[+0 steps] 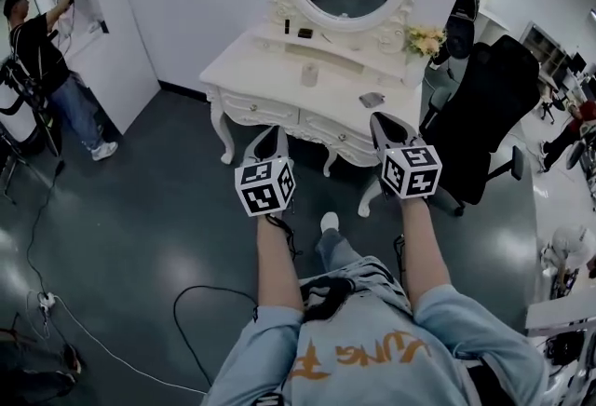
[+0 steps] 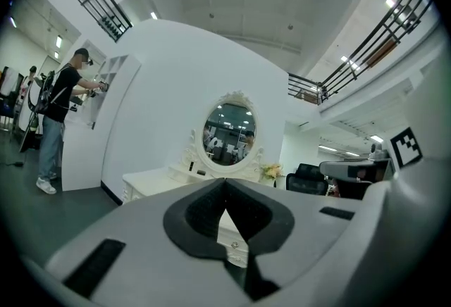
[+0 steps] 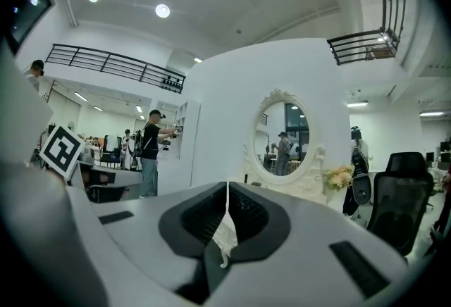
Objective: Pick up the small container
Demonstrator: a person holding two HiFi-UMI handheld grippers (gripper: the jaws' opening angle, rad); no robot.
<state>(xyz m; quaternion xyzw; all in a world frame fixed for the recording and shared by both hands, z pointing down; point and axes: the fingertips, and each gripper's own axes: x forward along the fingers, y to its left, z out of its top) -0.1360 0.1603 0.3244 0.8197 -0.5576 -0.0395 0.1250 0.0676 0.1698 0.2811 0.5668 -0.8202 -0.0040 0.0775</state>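
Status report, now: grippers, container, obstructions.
Left gripper shut, empty; right gripper shut, empty. Small container on dressing table ahead, untouched. Black chair beside table, off the line.

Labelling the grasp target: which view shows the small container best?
Head view: the container stands in plain sight on the table. Left gripper view sees the table edge-on, container not discernible; right gripper view's fingers hide it.

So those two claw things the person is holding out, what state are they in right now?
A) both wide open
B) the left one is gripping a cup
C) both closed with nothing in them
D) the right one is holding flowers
C: the left gripper and the right gripper each show, in their own view, jaws meeting at the tips with nothing between them.
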